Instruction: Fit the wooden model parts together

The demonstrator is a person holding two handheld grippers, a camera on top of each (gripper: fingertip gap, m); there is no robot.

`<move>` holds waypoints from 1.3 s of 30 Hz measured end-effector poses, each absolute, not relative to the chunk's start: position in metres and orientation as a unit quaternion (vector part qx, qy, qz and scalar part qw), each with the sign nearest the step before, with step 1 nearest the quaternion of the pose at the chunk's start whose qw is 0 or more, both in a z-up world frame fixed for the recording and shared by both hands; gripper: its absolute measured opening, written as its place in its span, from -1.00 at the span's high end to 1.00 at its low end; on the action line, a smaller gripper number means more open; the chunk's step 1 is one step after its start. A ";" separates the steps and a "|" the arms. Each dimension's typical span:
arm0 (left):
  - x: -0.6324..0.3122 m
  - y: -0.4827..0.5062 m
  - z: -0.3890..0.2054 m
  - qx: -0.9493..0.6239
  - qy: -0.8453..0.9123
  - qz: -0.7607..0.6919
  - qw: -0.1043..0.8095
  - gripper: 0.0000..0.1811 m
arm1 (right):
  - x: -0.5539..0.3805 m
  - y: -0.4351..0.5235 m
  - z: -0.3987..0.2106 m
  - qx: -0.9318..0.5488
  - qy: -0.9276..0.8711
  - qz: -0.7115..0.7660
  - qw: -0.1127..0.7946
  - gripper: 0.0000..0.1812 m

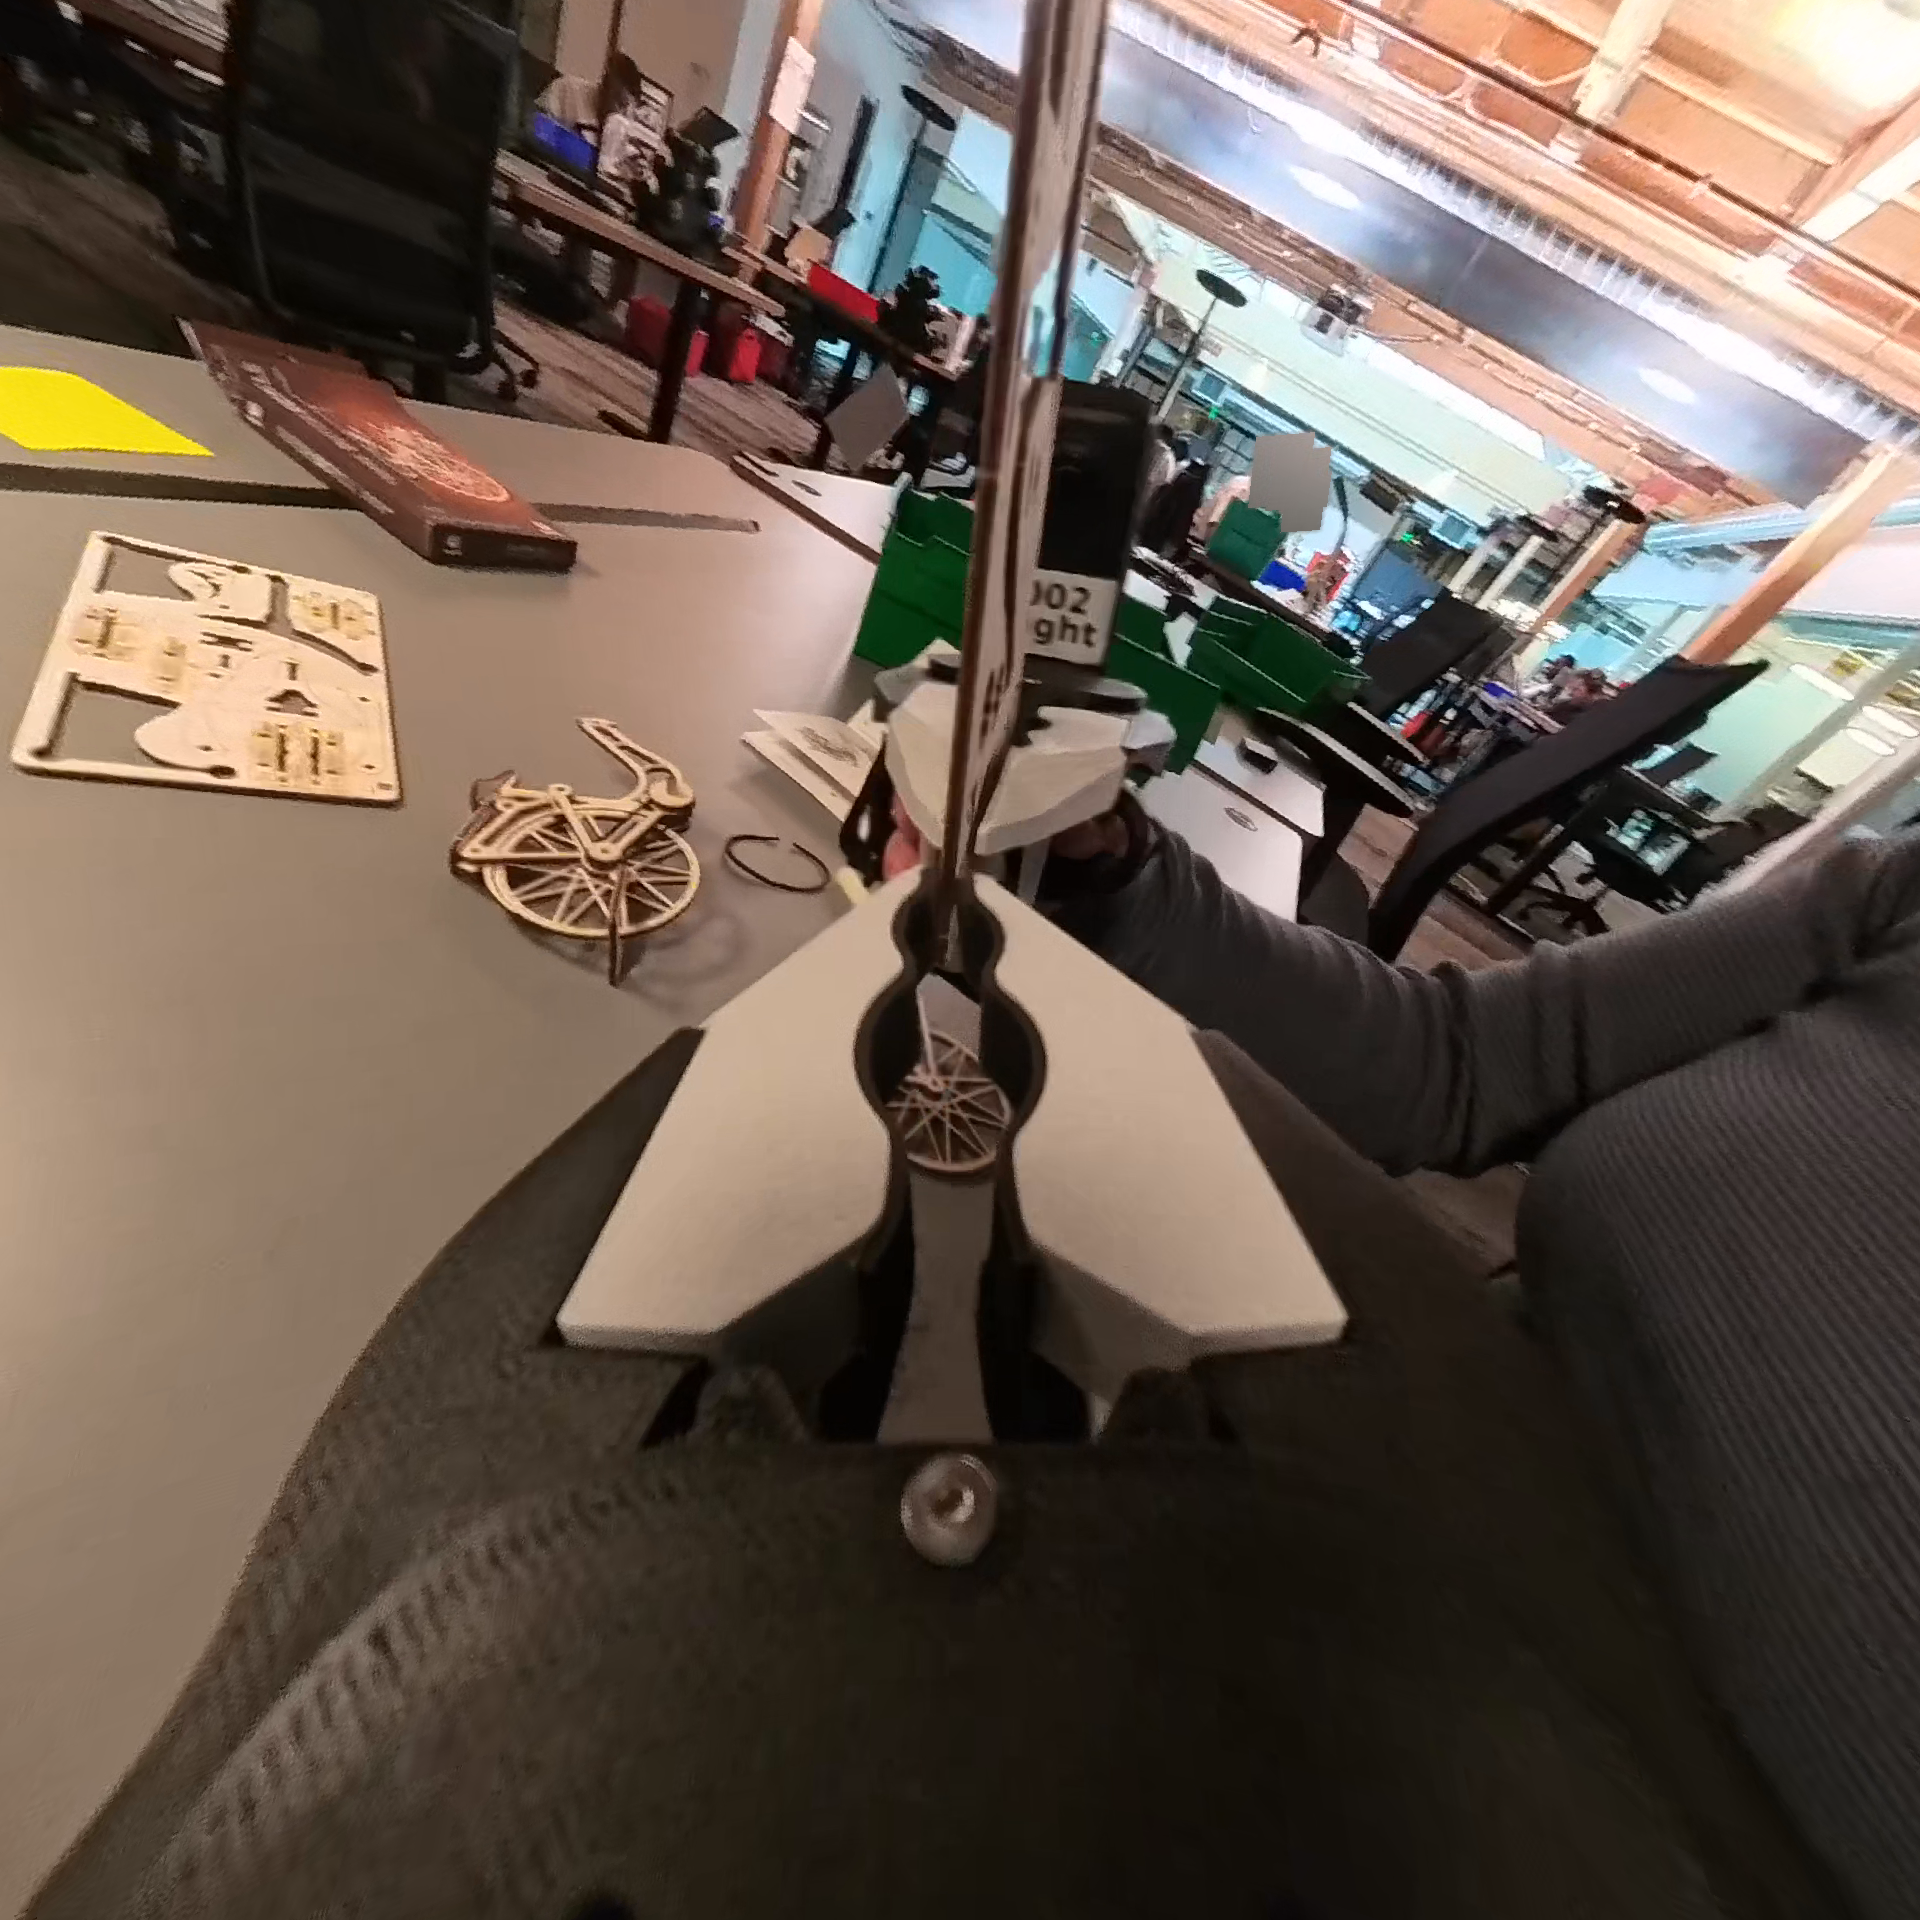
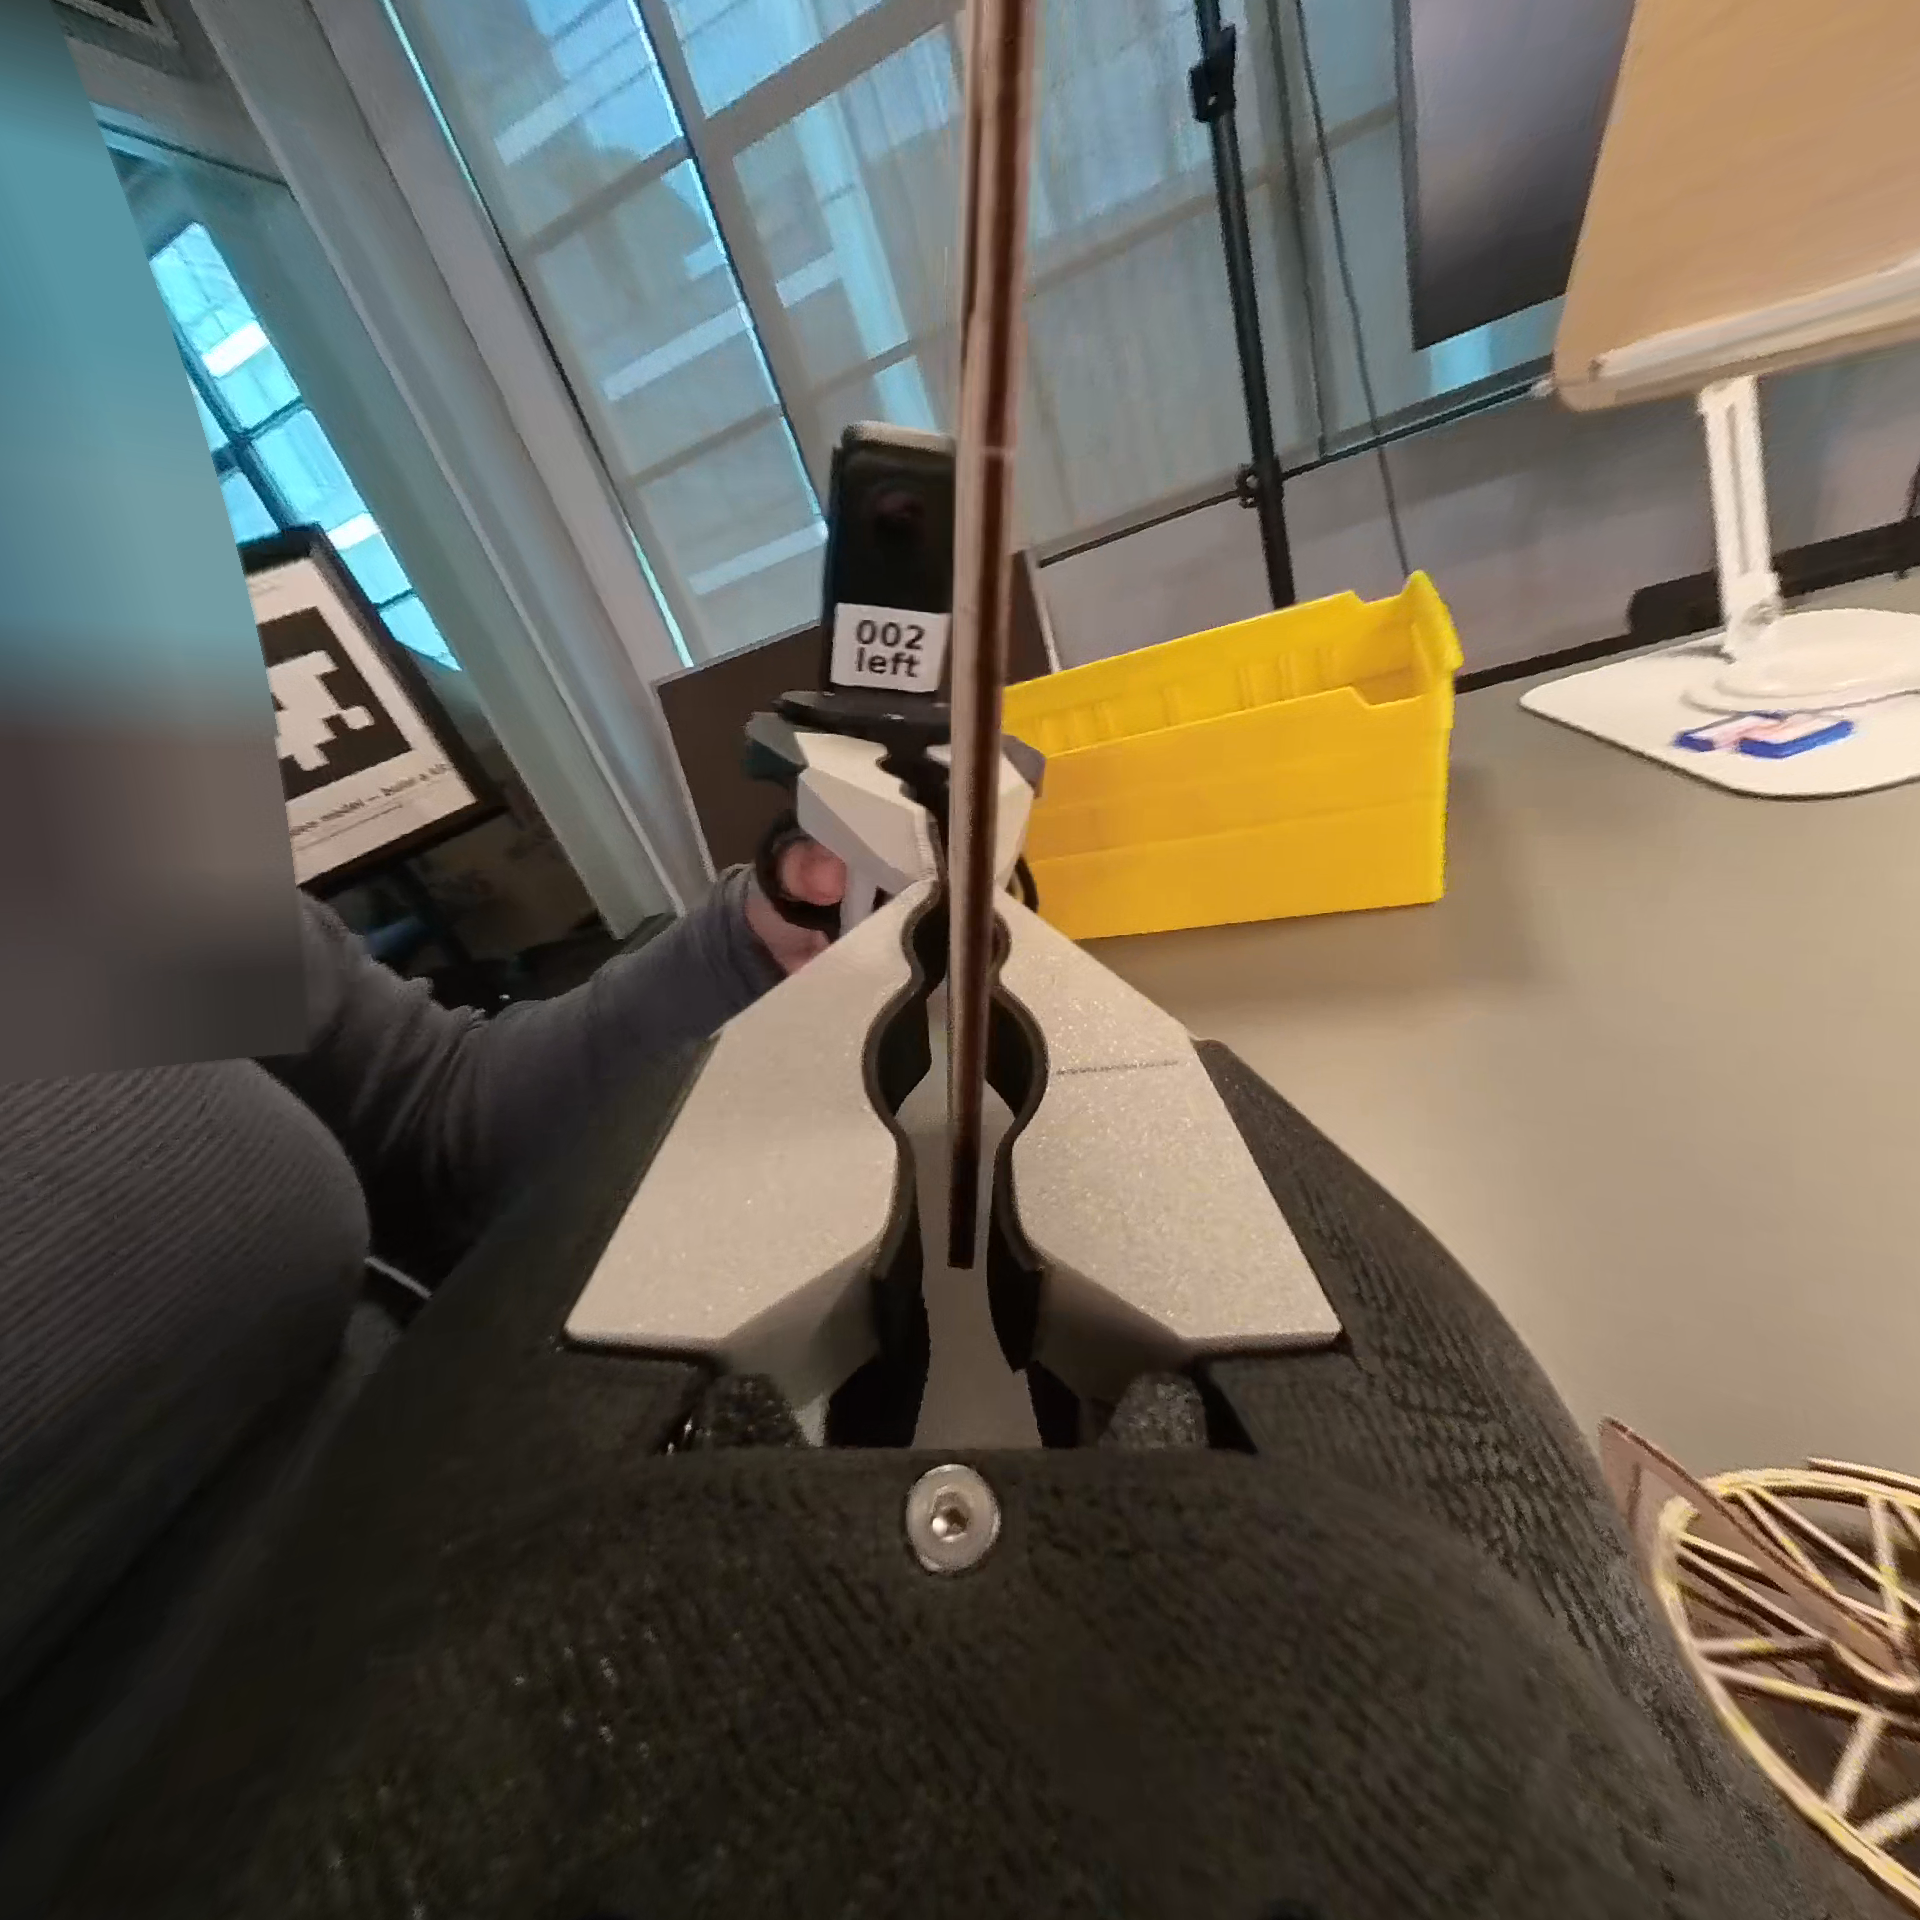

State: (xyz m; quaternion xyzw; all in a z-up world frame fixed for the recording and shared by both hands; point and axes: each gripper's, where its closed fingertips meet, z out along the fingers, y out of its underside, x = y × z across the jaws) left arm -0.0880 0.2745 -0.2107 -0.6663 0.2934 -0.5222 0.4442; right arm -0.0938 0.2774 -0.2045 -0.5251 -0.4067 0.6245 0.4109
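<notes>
A thin wooden sheet (image 1: pixel 1013 436) stands edge-on between both grippers and also shows in the right wrist view (image 2: pixel 982 623). My left gripper (image 1: pixel 948 914) is shut on its near edge. My right gripper (image 2: pixel 961 914) is shut on the opposite edge. Each gripper shows facing the other: the right one (image 1: pixel 1003 774) and the left one (image 2: pixel 894 810). A small spoked wooden wheel (image 1: pixel 951 1117) shows in the gap between the left fingers; I cannot tell whether it is held. A part-built wooden bicycle (image 1: pixel 582 842) lies on the grey table (image 1: pixel 260 1039), and its wheel (image 2: pixel 1787 1621) shows at bottom right.
A wooden parts sheet (image 1: pixel 208 670), a dark box (image 1: pixel 384 457), a black ring (image 1: pixel 774 862) and a booklet (image 1: pixel 821 753) lie on the table. Green bins (image 1: pixel 935 582) stand behind. A yellow bin (image 2: pixel 1236 790) and a lamp base (image 2: pixel 1766 707) stand on the table. The grippers are tip to tip, or close to it.
</notes>
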 end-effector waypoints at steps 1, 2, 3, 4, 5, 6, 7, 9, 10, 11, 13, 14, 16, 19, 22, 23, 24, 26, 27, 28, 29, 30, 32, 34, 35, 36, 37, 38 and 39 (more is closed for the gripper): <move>-0.088 0.278 -0.210 -0.670 0.286 -0.515 0.452 0.97 | -0.094 0.280 -0.203 -0.527 -0.404 0.617 0.423 1.00; -0.088 0.280 -0.209 -0.673 0.281 -0.505 0.461 0.96 | -0.094 0.283 -0.202 -0.529 -0.400 0.610 0.435 1.00; -0.089 0.282 -0.209 -0.676 0.280 -0.495 0.469 0.94 | -0.093 0.286 -0.201 -0.529 -0.395 0.602 0.449 1.00; -0.088 0.283 -0.210 -0.678 0.282 -0.483 0.477 0.91 | -0.093 0.288 -0.200 -0.529 -0.394 0.593 0.461 1.00; -0.088 0.285 -0.210 -0.680 0.281 -0.469 0.489 0.91 | -0.093 0.289 -0.200 -0.531 -0.395 0.582 0.472 1.00; -0.089 0.287 -0.210 -0.683 0.281 -0.452 0.500 0.91 | -0.094 0.291 -0.200 -0.533 -0.396 0.571 0.483 1.00; -0.089 0.290 -0.211 -0.685 0.282 -0.436 0.512 0.91 | -0.094 0.292 -0.200 -0.534 -0.397 0.562 0.491 1.00; -0.091 0.294 -0.211 -0.688 0.281 -0.408 0.531 0.94 | -0.095 0.294 -0.200 -0.535 -0.394 0.550 0.505 1.00; -0.091 0.295 -0.211 -0.690 0.278 -0.401 0.534 0.94 | -0.095 0.295 -0.200 -0.536 -0.393 0.544 0.511 1.00; -0.091 0.296 -0.212 -0.694 0.276 -0.396 0.535 0.94 | -0.095 0.296 -0.200 -0.537 -0.393 0.540 0.515 1.00; -0.091 0.298 -0.213 -0.698 0.270 -0.391 0.535 0.94 | -0.096 0.298 -0.202 -0.541 -0.388 0.538 0.517 1.00; -0.092 0.299 -0.214 -0.700 0.264 -0.395 0.534 0.94 | -0.097 0.298 -0.202 -0.543 -0.384 0.539 0.517 1.00; -0.092 0.299 -0.213 -0.697 0.249 -0.423 0.523 0.94 | -0.097 0.299 -0.202 -0.541 -0.379 0.543 0.518 1.00; -0.092 0.294 -0.207 -0.674 0.239 -0.478 0.510 0.96 | -0.095 0.296 -0.197 -0.529 -0.358 0.588 0.496 1.00; -0.094 0.295 -0.208 -0.666 0.230 -0.487 0.515 0.96 | -0.097 0.296 -0.198 -0.531 -0.355 0.593 0.490 1.00; -0.094 0.297 -0.208 -0.666 0.222 -0.486 0.521 0.96 | -0.097 0.296 -0.199 -0.533 -0.353 0.593 0.490 1.00; -0.095 0.299 -0.209 -0.670 0.213 -0.480 0.525 0.96 | -0.098 0.297 -0.200 -0.537 -0.349 0.592 0.489 1.00; -0.097 0.303 -0.213 -0.681 0.200 -0.458 0.535 0.95 | -0.100 0.300 -0.204 -0.548 -0.348 0.579 0.494 0.99; -0.097 0.305 -0.215 -0.687 0.197 -0.448 0.537 0.95 | -0.100 0.301 -0.206 -0.551 -0.347 0.574 0.496 0.98; -0.097 0.306 -0.217 -0.694 0.196 -0.436 0.538 0.95 | -0.101 0.302 -0.207 -0.554 -0.345 0.572 0.497 0.98; -0.098 0.308 -0.218 -0.702 0.197 -0.421 0.539 0.95 | -0.101 0.304 -0.209 -0.558 -0.341 0.571 0.497 0.98; -0.098 0.310 -0.220 -0.710 0.199 -0.407 0.539 0.95 | -0.102 0.305 -0.211 -0.561 -0.339 0.569 0.497 0.98; -0.099 0.312 -0.223 -0.723 0.196 -0.384 0.540 0.94 | -0.102 0.307 -0.213 -0.568 -0.339 0.560 0.499 0.98; -0.099 0.316 -0.227 -0.738 0.192 -0.356 0.540 0.94 | -0.103 0.310 -0.217 -0.577 -0.343 0.542 0.505 0.98; -0.100 0.319 -0.231 -0.748 0.191 -0.330 0.544 0.94 | -0.105 0.310 -0.220 -0.583 -0.347 0.534 0.505 0.99; -0.100 0.321 -0.233 -0.755 0.192 -0.303 0.549 0.94 | -0.105 0.312 -0.222 -0.588 -0.351 0.519 0.511 0.99; -0.100 0.324 -0.236 -0.762 0.193 -0.278 0.551 0.96 | -0.104 0.315 -0.224 -0.589 -0.357 0.507 0.518 0.99; -0.101 0.327 -0.239 -0.769 0.193 -0.255 0.553 0.96 | -0.104 0.317 -0.226 -0.594 -0.359 0.500 0.518 0.99; -0.100 0.328 -0.241 -0.773 0.194 -0.242 0.554 0.96 | -0.104 0.319 -0.228 -0.598 -0.356 0.496 0.519 0.99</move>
